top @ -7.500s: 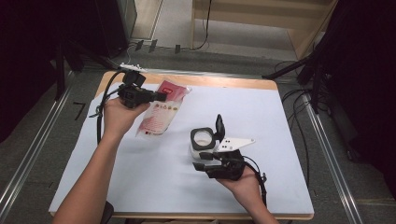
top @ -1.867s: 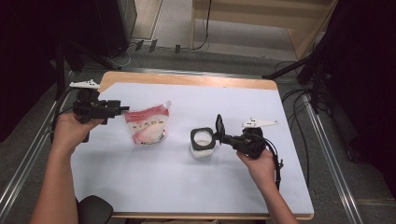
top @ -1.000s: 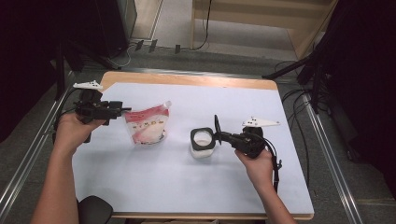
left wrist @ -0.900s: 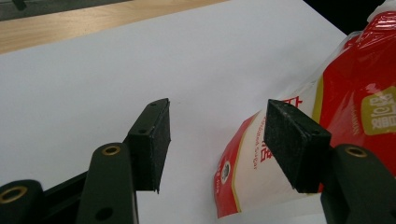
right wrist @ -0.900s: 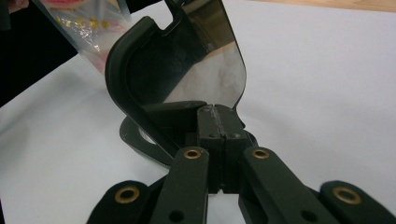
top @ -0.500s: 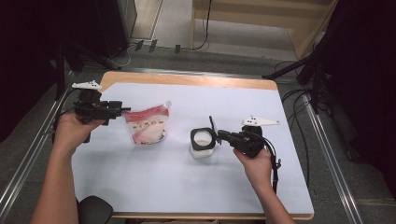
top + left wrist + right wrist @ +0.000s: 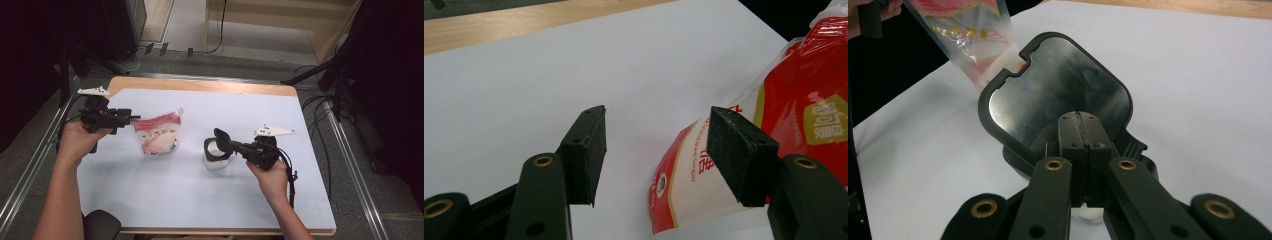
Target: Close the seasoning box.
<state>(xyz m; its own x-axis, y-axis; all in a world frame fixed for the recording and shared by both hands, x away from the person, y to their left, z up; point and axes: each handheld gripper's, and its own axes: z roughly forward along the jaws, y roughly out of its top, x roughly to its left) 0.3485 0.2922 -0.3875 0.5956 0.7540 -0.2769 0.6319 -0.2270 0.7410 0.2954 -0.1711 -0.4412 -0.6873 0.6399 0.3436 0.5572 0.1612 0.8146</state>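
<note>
a: table [image 7: 150, 200] first, covered in a white sheet, wooden edge showing at the far side. a red-and-white stand-up pouch [image 7: 156, 135] sits left of centre, a small white container [image 7: 216, 159] with a black hinged lid [image 7: 222, 139] right of centre.

b: anything in the way?

a: bare sheet between pouch and container, they're well apart. black stands and cables ring the table on the floor.

b: left gripper [image 7: 131, 119]?

a: jaws apart, pointing level toward the pouch's upper left corner. in the left gripper view [image 7: 656, 150] the pouch [image 7: 784, 135] sits beyond the far pad; whether it touches, can't tell.

b: and the pouch itself?

a: upright, leaning a little, long axis bottom to top, spout corner up and to the right.

b: right gripper [image 7: 224, 141]?

a: jaws pressed together at the lid. in the right gripper view [image 7: 1083, 145] the pads meet against the lid's [image 7: 1058, 95] shiny inner face, tilted back, hinge side nearest the gripper.

b: clamped on it?

a: together at its edge; a real grip, can't tell.
</note>
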